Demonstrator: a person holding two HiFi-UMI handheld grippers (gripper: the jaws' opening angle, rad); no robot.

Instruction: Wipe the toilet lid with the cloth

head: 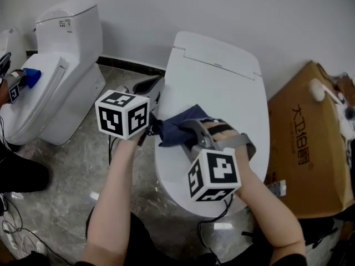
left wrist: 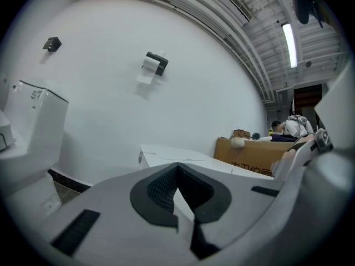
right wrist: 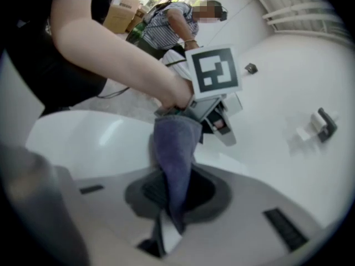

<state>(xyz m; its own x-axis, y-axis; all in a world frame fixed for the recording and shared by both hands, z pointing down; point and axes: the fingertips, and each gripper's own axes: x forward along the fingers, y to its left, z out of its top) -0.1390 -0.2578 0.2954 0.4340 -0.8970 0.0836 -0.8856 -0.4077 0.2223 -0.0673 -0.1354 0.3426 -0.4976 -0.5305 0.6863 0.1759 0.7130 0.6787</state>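
Note:
The closed white toilet lid [head: 222, 87] lies in front of me, and a dark blue cloth [head: 180, 127] is bunched over its near left part. My right gripper [head: 187, 131] is shut on one end of the cloth [right wrist: 175, 165], which stretches from its jaws up to the hand holding the left gripper. My left gripper [head: 153, 87] hovers beside the lid's left edge, pointing toward the wall. Its jaws [left wrist: 178, 203] are shut with nothing between them. No cloth shows in the left gripper view, only the lid [left wrist: 177, 157] beyond.
A second white toilet [head: 61, 65] stands at the left with a blue-tipped tool [head: 23, 79] resting on it. A cardboard box [head: 305, 143] crowds the toilet's right side. Cables [head: 11, 226] lie on the marbled floor. A person [right wrist: 177, 24] stands in the background.

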